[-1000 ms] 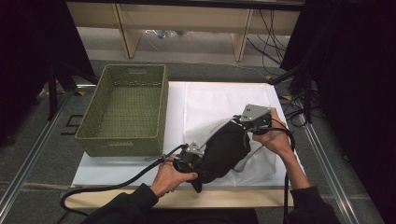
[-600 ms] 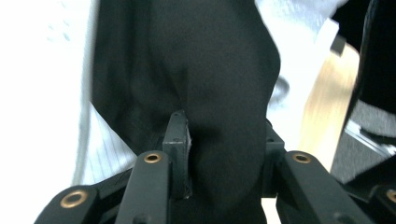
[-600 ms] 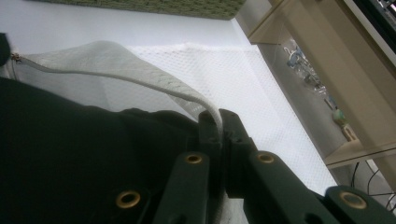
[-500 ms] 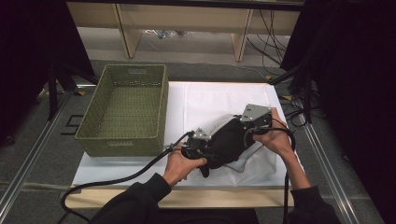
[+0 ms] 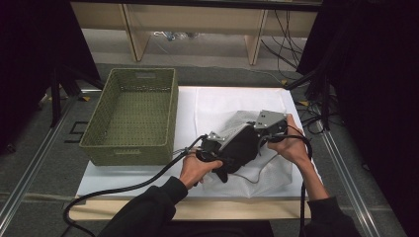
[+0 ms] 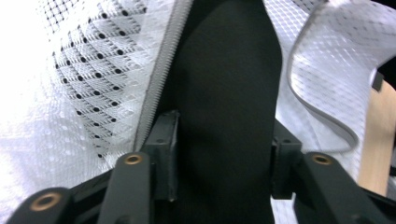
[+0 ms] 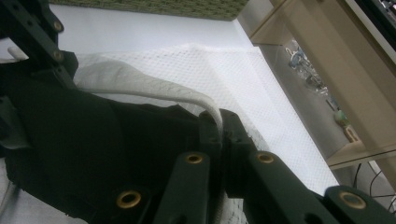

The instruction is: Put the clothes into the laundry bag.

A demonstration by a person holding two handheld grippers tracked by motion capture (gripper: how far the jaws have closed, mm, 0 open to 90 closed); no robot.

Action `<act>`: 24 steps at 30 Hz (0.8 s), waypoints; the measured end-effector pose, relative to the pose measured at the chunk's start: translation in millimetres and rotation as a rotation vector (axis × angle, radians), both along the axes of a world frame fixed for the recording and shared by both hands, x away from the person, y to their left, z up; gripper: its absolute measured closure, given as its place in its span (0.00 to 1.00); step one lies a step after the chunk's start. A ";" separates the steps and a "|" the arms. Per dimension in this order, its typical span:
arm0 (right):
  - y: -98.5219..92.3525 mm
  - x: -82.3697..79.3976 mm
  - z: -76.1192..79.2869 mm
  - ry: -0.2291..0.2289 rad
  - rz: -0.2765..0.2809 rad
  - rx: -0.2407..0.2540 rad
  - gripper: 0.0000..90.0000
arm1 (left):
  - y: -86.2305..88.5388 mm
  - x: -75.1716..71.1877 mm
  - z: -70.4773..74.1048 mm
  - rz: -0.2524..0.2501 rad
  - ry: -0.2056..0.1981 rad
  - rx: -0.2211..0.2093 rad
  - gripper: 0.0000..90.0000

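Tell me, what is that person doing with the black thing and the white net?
A person holds a gripper in each hand at the table. The left gripper is clamped on a black cloth, and the right gripper pinches the edge of a white mesh bag with a zipper. The black cloth seems to be going into the bag's opening. A green basket sits empty beside them.

1. A green woven basket (image 5: pixel 131 116) is sitting on the left part of the desk (image 5: pixel 197 207), on a white sheet (image 5: pixel 217 101).
2. A white mesh bag (image 5: pixel 269 170) is lying right of the basket, with a black garment (image 5: pixel 242 145) lying across it.
3. The left gripper (image 5: pixel 210 150) is meeting the garment's near end; the right gripper (image 5: pixel 259 133) is at its far end.
4. Both hands are gripping the handles, cables trailing off.
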State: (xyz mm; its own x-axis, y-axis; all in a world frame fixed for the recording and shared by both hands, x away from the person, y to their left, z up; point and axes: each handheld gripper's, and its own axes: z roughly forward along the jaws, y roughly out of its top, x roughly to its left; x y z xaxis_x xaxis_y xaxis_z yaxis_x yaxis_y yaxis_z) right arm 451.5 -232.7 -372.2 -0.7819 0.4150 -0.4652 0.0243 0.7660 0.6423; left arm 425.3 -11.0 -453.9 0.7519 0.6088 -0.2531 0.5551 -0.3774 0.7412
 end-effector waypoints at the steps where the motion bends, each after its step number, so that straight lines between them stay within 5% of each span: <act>1: 0.0 0.0 0.0 0.000 0.000 0.000 0.99 | 1.8 -1.4 2.5 -0.006 -0.006 0.007 0.57; 7: 0.0 -0.6 0.8 -0.013 0.005 0.000 0.99 | 15.7 -22.8 14.6 -0.024 -0.057 0.087 0.43; 13: 1.7 -0.5 1.7 -0.010 0.013 -0.001 0.99 | 3.9 -23.1 -1.7 -0.065 -0.020 0.116 0.41; 16: 1.0 1.3 1.3 -0.016 0.019 -0.004 0.99 | -7.0 -20.6 -7.3 -0.100 -0.045 0.188 0.41; 21: 1.3 0.2 -0.1 -0.005 0.004 0.005 0.99 | -17.1 -16.5 -9.5 -0.053 -0.065 0.185 0.70; 24: 0.8 0.4 0.4 -0.009 0.011 0.000 0.99 | -17.5 -14.0 -7.7 -0.027 -0.064 0.146 0.76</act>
State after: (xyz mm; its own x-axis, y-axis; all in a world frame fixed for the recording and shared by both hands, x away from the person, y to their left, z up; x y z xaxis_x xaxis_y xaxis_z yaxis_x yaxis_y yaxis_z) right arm 452.0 -231.9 -371.7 -0.7826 0.4062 -0.4718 0.0102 0.7661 0.6427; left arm 411.3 -28.5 -461.6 0.7805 0.6145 -0.1148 0.4966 -0.4979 0.7110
